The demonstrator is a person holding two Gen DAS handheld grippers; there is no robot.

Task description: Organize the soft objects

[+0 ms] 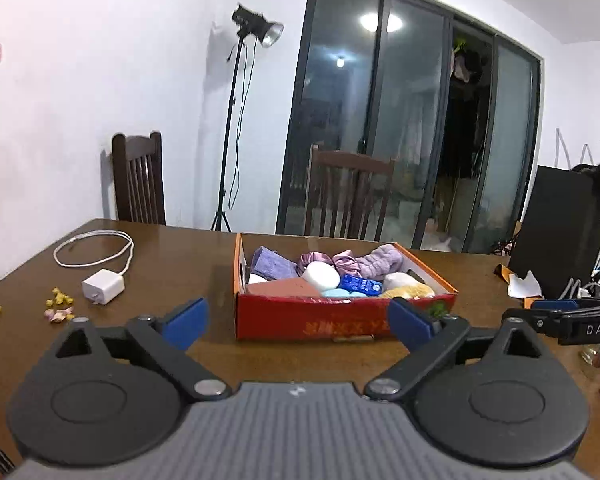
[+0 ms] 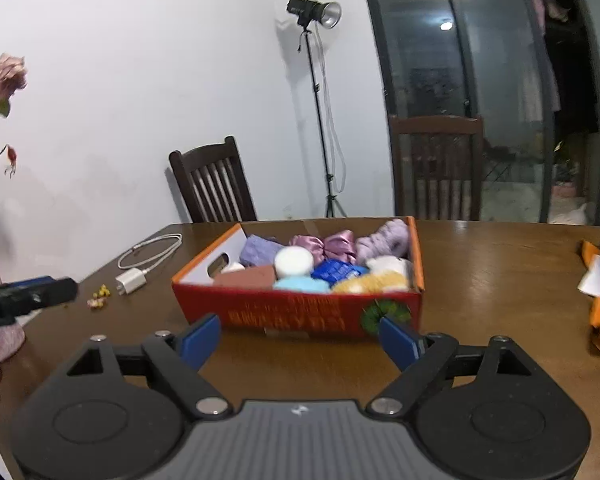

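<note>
Left wrist view: the left gripper (image 1: 299,322) hangs wide and empty just before the red cardboard box (image 1: 342,318), which holds 2 purple scrunchies (image 1: 328,261), sponges and towels. Right wrist view: the right gripper (image 2: 300,342), jaws wide, nothing between, faces the same box (image 2: 300,314)

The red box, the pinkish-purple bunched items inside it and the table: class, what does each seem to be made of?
Red open-topped box: likely printed cardboard, with a plain brown inner wall. Pinkish-purple bunched items: probably satin-like fabric, with glossy gathered folds. Dark brown table: apparently varnished wood, with reflective sheen.
</note>
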